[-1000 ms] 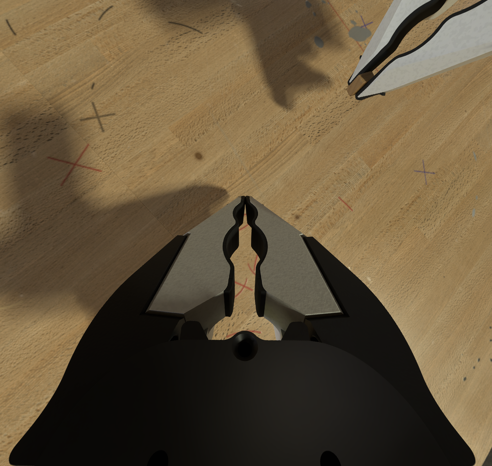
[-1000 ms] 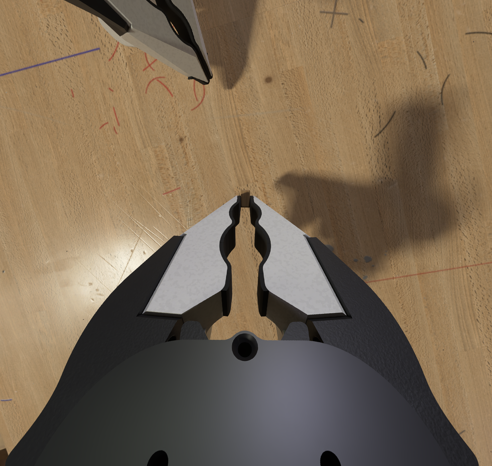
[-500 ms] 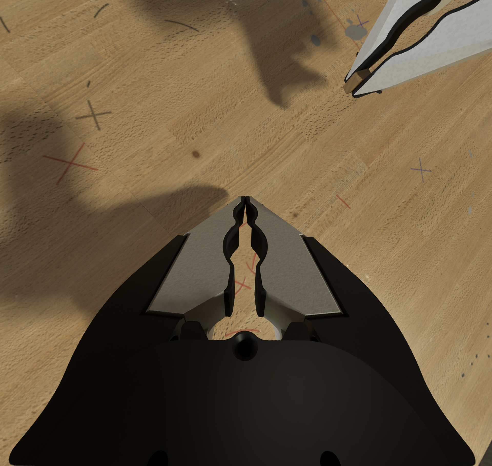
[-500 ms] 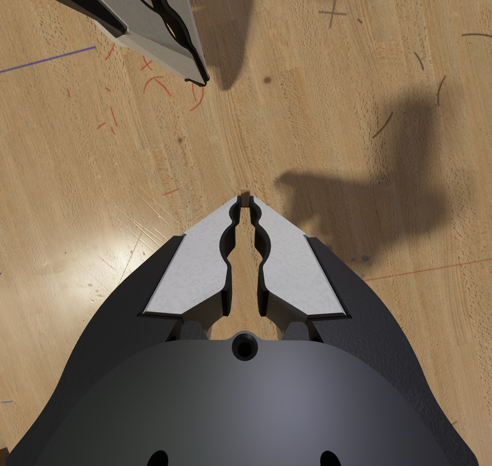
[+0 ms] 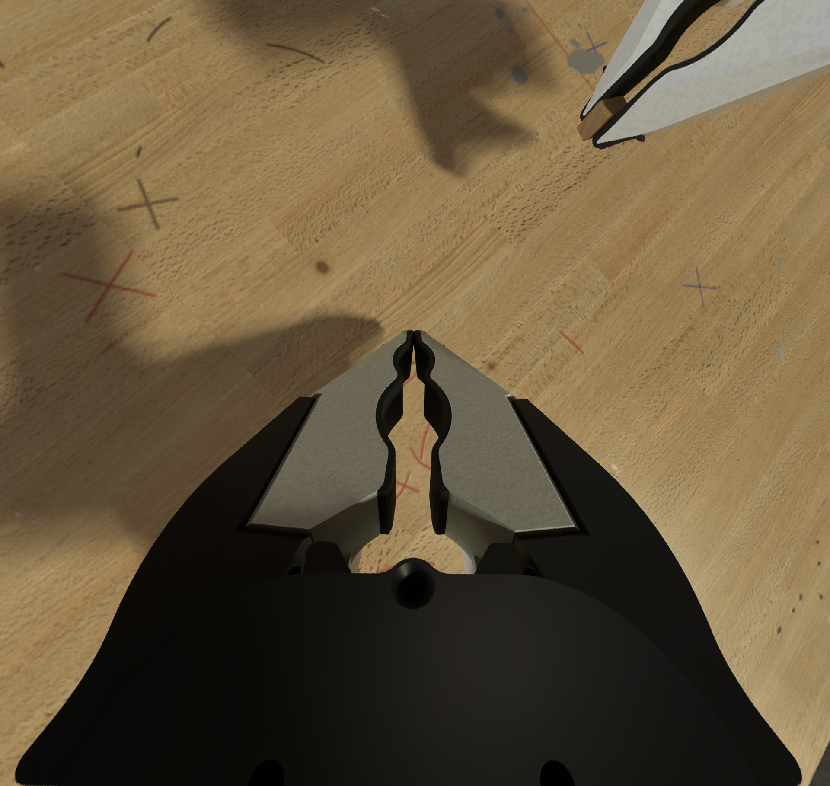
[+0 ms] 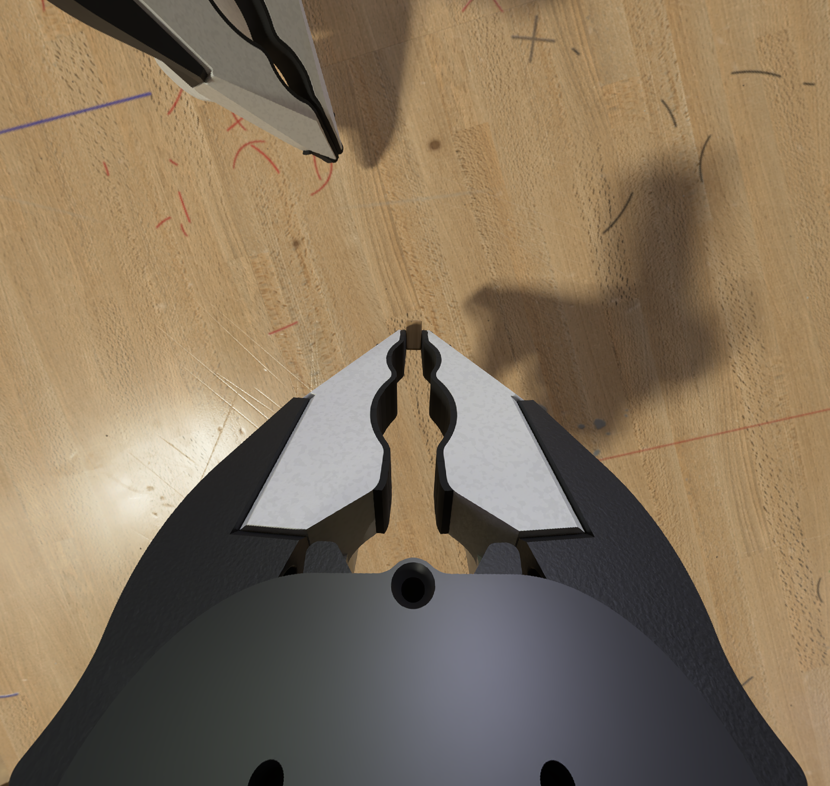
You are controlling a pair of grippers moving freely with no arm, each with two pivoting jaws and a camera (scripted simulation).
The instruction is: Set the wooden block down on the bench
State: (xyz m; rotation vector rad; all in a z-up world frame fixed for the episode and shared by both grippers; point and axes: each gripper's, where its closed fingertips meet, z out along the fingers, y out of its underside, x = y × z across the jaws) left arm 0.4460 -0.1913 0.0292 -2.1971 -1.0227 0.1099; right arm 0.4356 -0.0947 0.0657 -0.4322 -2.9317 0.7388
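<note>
Pinching wooden block (image 6: 413, 335) at tips, right gripper (image 6: 413, 337) above bench (image 6: 494, 225); left gripper (image 5: 413, 335) closed, empty.

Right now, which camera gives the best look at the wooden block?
The left wrist view: the wooden block shows two faces, clamped at the tips of the right tongs. The right wrist view shows only a sliver of it between its own fingertips.
</note>
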